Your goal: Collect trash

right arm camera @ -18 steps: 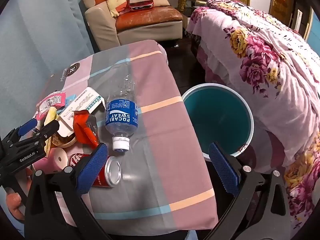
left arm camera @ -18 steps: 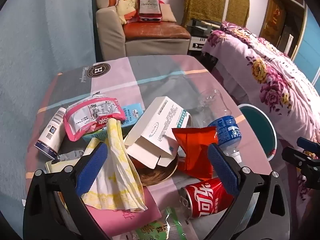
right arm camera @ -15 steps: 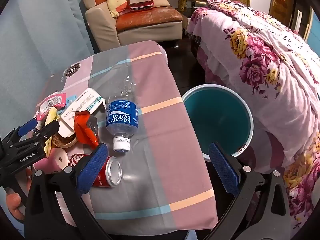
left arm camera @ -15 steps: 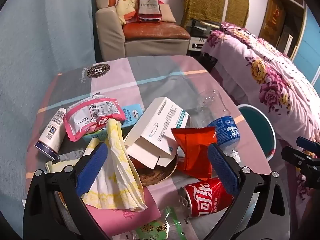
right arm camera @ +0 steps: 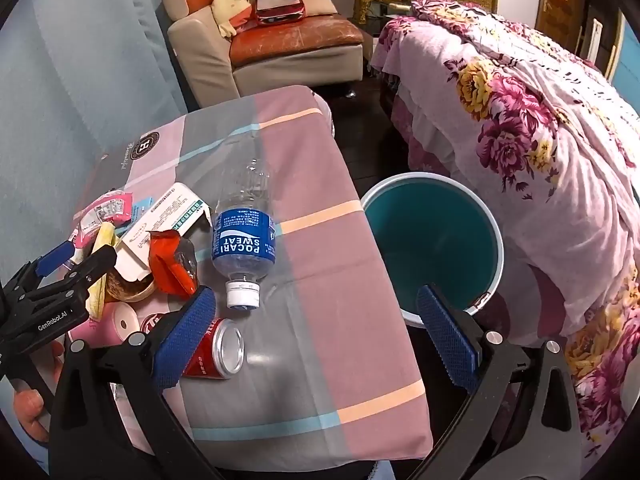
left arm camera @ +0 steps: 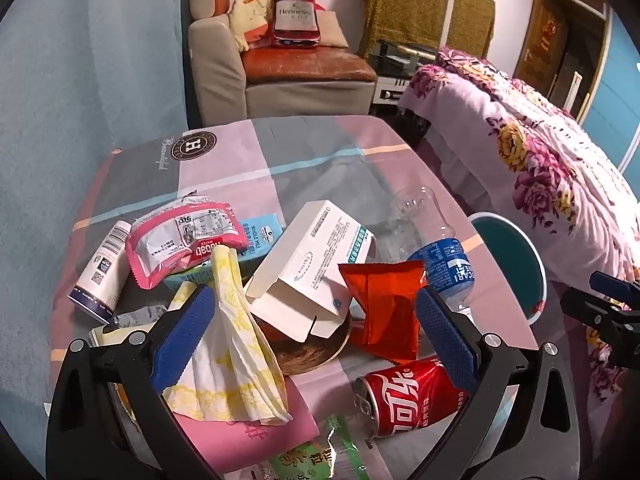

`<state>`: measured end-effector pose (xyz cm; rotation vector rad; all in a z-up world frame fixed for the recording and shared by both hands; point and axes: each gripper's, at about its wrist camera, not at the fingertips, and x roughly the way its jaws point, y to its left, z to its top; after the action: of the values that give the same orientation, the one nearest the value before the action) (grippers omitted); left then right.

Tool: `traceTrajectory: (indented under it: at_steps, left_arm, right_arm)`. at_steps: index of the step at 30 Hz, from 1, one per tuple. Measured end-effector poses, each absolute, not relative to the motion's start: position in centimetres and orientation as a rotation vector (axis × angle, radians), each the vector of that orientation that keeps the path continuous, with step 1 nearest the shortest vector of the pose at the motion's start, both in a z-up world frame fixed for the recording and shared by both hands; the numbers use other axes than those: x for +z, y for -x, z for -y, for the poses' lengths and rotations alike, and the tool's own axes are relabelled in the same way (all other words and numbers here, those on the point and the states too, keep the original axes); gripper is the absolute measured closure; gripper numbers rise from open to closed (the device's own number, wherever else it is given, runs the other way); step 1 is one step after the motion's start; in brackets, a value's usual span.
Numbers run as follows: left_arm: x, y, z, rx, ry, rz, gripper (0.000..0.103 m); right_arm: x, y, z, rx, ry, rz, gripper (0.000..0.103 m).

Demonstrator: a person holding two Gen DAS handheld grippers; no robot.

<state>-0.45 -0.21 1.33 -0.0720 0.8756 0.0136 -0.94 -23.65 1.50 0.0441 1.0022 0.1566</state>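
Trash lies piled on the table (left arm camera: 304,152): a white carton (left arm camera: 316,264), a red foil wrapper (left arm camera: 384,304), a red cola can (left arm camera: 412,396), a yellow-white napkin (left arm camera: 232,344), a pink packet (left arm camera: 180,240) and a white tube (left arm camera: 102,268). My left gripper (left arm camera: 316,340) hangs open above this pile, touching nothing. A clear bottle with a blue label (right arm camera: 244,240) lies on its side beside the can (right arm camera: 216,350). My right gripper (right arm camera: 316,336) stands open over the table's front right part, empty. The teal bin (right arm camera: 432,240) stands on the floor to the right.
A bed with a pink flowered cover (right arm camera: 520,128) runs close along the right of the bin. An armchair (left arm camera: 280,68) stands behind the table, a blue curtain (left arm camera: 80,80) on the left. A hand (right arm camera: 28,408) holds the left gripper (right arm camera: 60,280).
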Motion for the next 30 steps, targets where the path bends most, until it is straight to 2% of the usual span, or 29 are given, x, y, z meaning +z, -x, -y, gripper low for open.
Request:
traceTrajectory:
  at_steps: [30]
  left_arm:
    - [0.1, 0.2, 0.2, 0.011, 0.082, -0.890, 0.003]
  right_arm:
    - [0.2, -0.2, 23.4, 0.148, -0.049, -1.044, 0.006]
